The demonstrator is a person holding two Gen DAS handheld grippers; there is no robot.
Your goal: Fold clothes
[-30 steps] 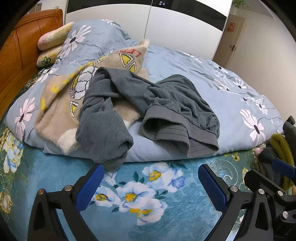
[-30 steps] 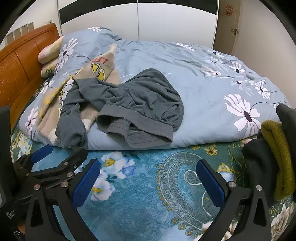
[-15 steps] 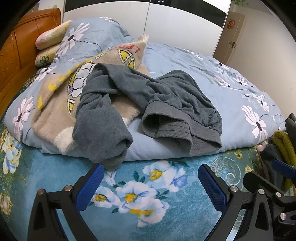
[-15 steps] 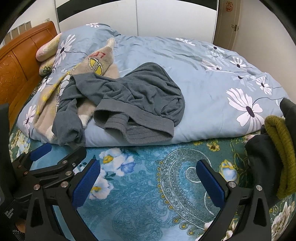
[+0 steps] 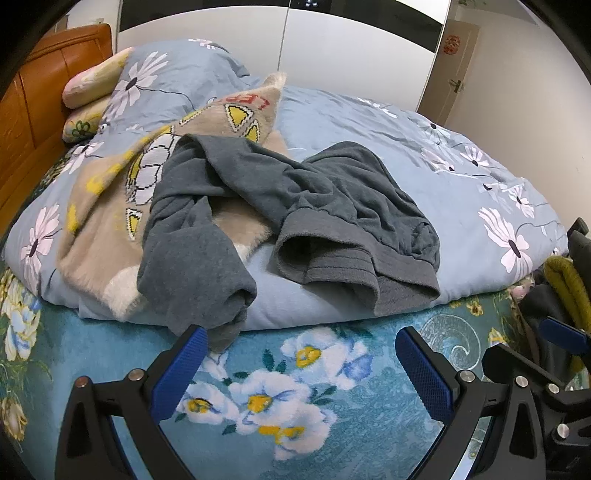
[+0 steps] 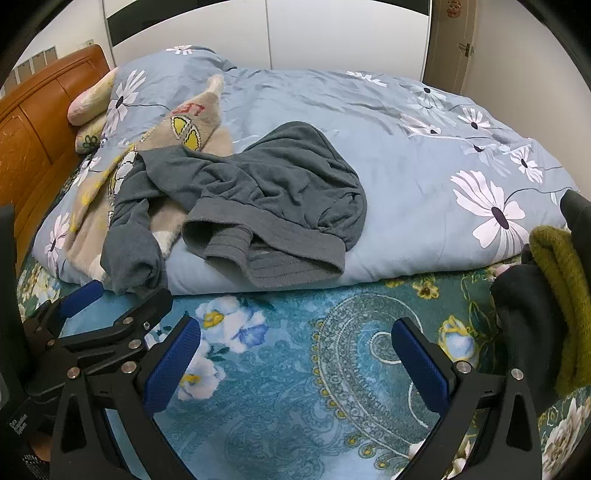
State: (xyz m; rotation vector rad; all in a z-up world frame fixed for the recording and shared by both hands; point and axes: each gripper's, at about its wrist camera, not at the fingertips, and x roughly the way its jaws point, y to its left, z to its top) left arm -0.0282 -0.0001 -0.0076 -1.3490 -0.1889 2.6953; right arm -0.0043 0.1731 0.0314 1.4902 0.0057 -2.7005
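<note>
A crumpled grey sweater (image 5: 295, 206) (image 6: 266, 199) lies on the folded blue duvet (image 5: 461, 192) (image 6: 406, 147), partly over a beige patterned sweater (image 5: 122, 206) (image 6: 184, 129). One grey sleeve hangs over the duvet's front edge. My left gripper (image 5: 301, 369) is open just in front of that sleeve end, above the teal floral sheet. My right gripper (image 6: 295, 362) is open too, low over the sheet, with nothing between its fingers. The left gripper (image 6: 110, 310) also shows at the lower left of the right wrist view.
A pile of dark and olive-yellow clothes (image 6: 554, 295) (image 5: 561, 280) sits at the right edge of the bed. An orange wooden headboard (image 5: 44, 96) and pillows (image 5: 92, 81) are at the left. White wardrobe doors (image 6: 332, 33) stand behind the bed.
Both grippers have moved forward toward the grey sweater, which now looks larger and nearer. Both stay open and the clothes have not moved.
</note>
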